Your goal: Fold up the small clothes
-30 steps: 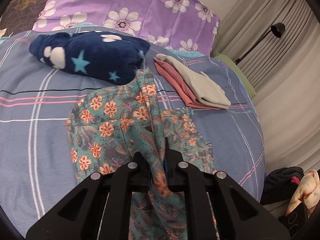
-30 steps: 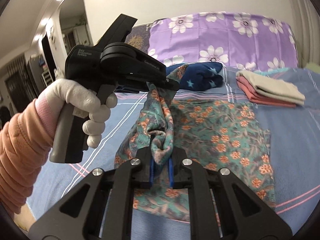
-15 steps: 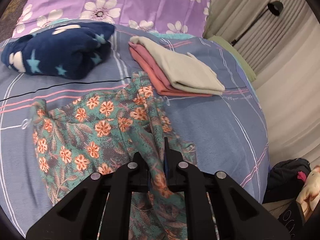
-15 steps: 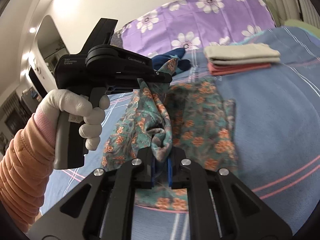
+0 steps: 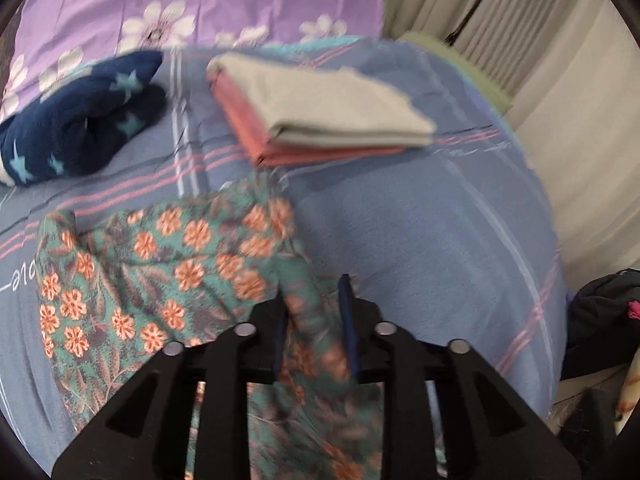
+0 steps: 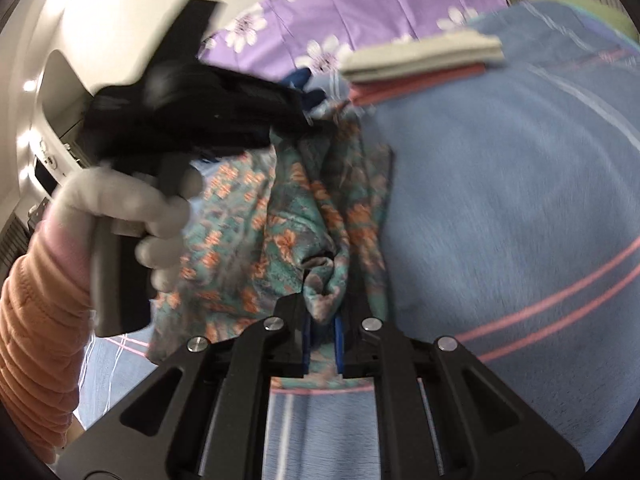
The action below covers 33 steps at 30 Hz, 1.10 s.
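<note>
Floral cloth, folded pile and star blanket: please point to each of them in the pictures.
floral cloth (image 5: 160, 280), left wrist view, on its flat patterned middle.
folded pile (image 5: 328, 108), left wrist view, on the top grey piece.
star blanket (image 5: 80, 132), left wrist view, on its dark blue middle.

- Left wrist camera rides low over the bed (image 5: 420, 248), facing the purple pillow (image 5: 224, 4).
- Right wrist camera sits close, looking sideways across.
- The 2 views share the floral garment (image 5: 160, 264) and the folded stack (image 5: 320, 108).
</note>
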### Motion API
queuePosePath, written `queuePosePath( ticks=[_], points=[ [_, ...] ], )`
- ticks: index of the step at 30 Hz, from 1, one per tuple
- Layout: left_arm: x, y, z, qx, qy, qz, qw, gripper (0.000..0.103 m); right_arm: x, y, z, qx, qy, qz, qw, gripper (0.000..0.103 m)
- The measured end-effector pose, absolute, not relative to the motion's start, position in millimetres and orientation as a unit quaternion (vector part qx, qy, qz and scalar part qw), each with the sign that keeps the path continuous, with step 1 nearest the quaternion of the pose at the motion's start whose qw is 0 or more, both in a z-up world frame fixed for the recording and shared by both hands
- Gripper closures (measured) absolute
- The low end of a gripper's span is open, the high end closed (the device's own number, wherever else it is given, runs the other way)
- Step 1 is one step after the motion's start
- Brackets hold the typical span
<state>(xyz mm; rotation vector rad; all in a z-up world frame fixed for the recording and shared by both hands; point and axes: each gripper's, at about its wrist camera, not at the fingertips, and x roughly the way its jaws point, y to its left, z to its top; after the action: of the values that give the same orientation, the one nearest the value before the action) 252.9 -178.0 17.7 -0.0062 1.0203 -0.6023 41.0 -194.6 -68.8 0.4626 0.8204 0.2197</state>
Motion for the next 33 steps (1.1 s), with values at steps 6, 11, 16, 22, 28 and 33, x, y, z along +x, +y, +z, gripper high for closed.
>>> queuePosePath(
  ticks=[6,11,16,22,28,33],
  points=[
    [193.8,-155.2,64.0,0.043,0.405,-0.307,0.860,0.057,39.3,-202.9,-78.7,0.251,0.403,0.115,0.873,0.094],
    [119.6,-109.5,58.1,0.099,0.379,-0.300,0.870,0.044,40.6,-207.3,-80.6,0.251,0.408,0.119,0.870,0.093],
    [60.3,-69.8,17.9,0.158,0.409,-0.265,0.859,0.044,28.9,-205.6,-71.0,0.246,0.407,0.128,0.870,0.094],
    [44.2,-45.6,-13.5,0.163,0.421,-0.207,0.868,0.044,20.1,-210.7,-51.3,0.273,0.389,0.146,0.868,0.096],
    [49.6,-32.6,-21.6,0.162,0.416,-0.170,0.879,0.079,18.7,-211.2,-56.6,0.284,0.401,0.149,0.858,0.097],
    [36.8,-20.5,-21.8,0.160,0.427,-0.186,0.870,0.090,10.7,-213.9,-80.1,0.262,0.449,0.118,0.846,0.092]
  ],
)
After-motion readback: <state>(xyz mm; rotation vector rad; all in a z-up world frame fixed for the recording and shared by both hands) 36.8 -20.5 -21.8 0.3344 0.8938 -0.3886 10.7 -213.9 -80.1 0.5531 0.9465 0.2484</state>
